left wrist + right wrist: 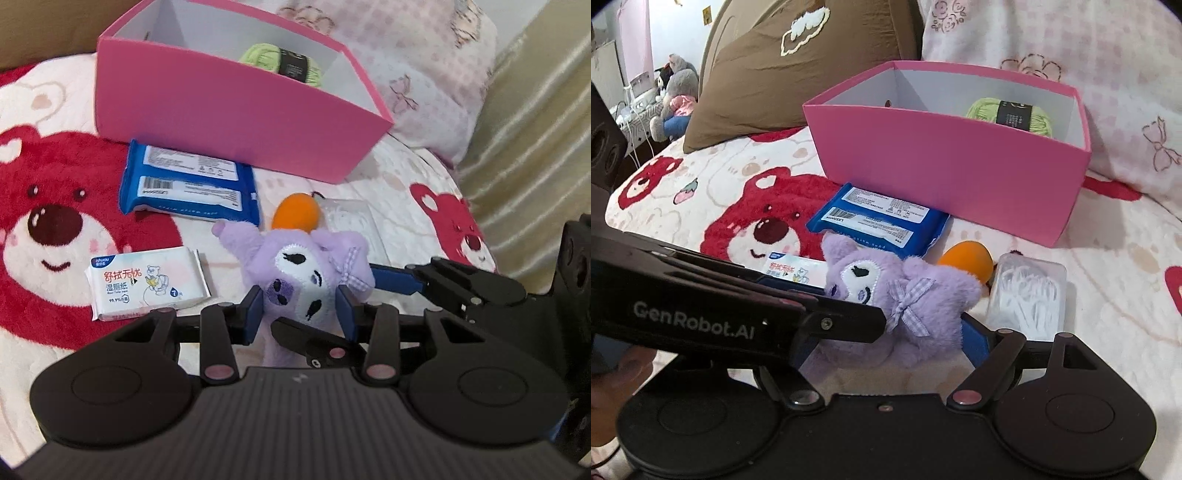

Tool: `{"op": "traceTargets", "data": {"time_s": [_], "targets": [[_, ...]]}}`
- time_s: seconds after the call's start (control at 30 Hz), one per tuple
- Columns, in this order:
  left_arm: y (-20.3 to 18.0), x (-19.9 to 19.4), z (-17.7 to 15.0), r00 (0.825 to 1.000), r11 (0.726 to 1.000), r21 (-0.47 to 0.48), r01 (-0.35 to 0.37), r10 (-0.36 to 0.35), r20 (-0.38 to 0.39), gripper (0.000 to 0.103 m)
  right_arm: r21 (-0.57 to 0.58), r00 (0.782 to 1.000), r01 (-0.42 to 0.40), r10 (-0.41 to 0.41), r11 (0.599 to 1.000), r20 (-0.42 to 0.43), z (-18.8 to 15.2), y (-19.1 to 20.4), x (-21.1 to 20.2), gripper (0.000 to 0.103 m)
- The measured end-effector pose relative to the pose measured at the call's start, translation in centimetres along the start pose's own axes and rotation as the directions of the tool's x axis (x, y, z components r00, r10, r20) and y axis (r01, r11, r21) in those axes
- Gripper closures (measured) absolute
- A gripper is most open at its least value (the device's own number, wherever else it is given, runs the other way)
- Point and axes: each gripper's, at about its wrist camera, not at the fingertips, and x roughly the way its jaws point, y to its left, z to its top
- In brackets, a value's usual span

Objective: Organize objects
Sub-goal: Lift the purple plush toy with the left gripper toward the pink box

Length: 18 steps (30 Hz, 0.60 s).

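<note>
Purple plush toy [308,280] clamped between left gripper [301,310] pads, above bear blanket [55,206]. Right gripper [886,343] fingers apart, flanking toy; contact unclear. Pink box [236,114] at 12 o'clock, green yarn [275,61] inside. Blue pack [188,184] at 11, white wipes [147,284] at 9.

Purple plush toy [306,273] between left gripper [301,314] pads, before pink box [221,110].

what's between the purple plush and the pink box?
In both wrist views, the blue wipes pack and the orange egg-shaped sponge lie on the blanket between the purple plush and the pink box.
</note>
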Motion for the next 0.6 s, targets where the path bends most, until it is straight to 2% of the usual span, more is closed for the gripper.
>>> {"op": "traceTargets", "data": {"time_s": [0.13, 0.37, 0.43, 0.6], "targets": [[-0.5, -0.7, -0.3, 1.0, 1.0, 0.005, 0.023, -0.023, 0.003, 0.063, -0.013, 1.0, 0.023, -0.023, 1.0, 0.008, -0.3, 0.3, -1.1, 0.019], [-1.1, -2.5, 0.0, 1.0, 1.0, 0.003, 0.022, -0.022, -0.015, 0.063, -0.051, 0.999, 0.031, -0.03, 0.998, 0.032, -0.2, 1.2, -2.4, 0.019], [-1.2, -3.0, 0.3, 1.0, 1.0, -0.013, 0.003, -0.003, -0.024, 0.063, -0.042, 0.999, 0.033, -0.032, 0.999, 0.037, 0.1, 1.5, -2.5, 0.018], [-1.7, -3.7, 0.7, 0.999, 0.999, 0.035, -0.03, 0.032, -0.041, 0.063, 0.012, 0.997, 0.051, -0.052, 0.999, 0.055, 0.3, 2.5, -2.9, 0.018]]}}
